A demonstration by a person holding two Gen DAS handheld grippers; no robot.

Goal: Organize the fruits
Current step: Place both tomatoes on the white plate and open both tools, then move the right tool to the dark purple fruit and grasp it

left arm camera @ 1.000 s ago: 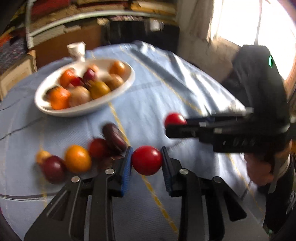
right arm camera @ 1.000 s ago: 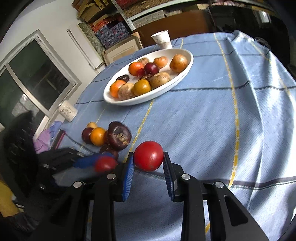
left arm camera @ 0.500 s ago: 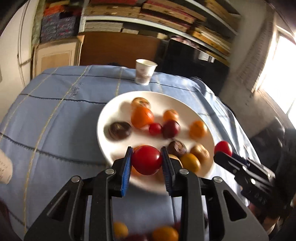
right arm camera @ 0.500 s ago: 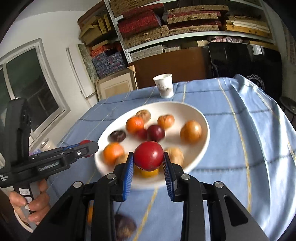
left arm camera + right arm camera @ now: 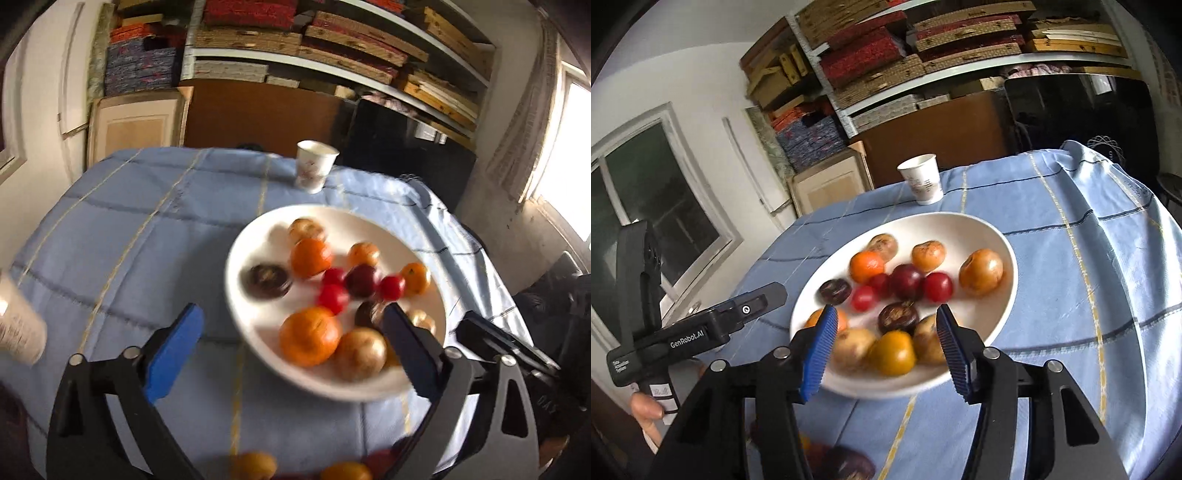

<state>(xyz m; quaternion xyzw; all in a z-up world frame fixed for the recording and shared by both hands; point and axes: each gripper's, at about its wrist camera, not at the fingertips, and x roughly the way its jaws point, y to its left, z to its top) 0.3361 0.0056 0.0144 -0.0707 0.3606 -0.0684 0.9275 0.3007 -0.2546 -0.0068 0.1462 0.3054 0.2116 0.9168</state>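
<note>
A white oval plate (image 5: pixel 255 236) (image 5: pixel 1004 243) on the blue tablecloth holds several fruits: oranges, red tomatoes (image 5: pixel 332 297) (image 5: pixel 937 287), dark plums and brown ones. My left gripper (image 5: pixel 291 339) is open and empty, hovering over the plate's near left edge. My right gripper (image 5: pixel 886 345) is open and empty above the plate's near edge. The left gripper also shows in the right wrist view (image 5: pixel 753 306) at the left. Loose fruits (image 5: pixel 255 465) (image 5: pixel 849 463) lie on the cloth near me, partly hidden.
A paper cup (image 5: pixel 314 166) (image 5: pixel 921 182) stands on the cloth behind the plate. A second white cup (image 5: pixel 18 325) sits at the far left. Shelves with stacked boxes and a cabinet stand behind the table. Windows are at both sides.
Both grippers opened and let go of their red tomatoes, which now lie on the plate. Both grippers have pulled back a little toward me.
</note>
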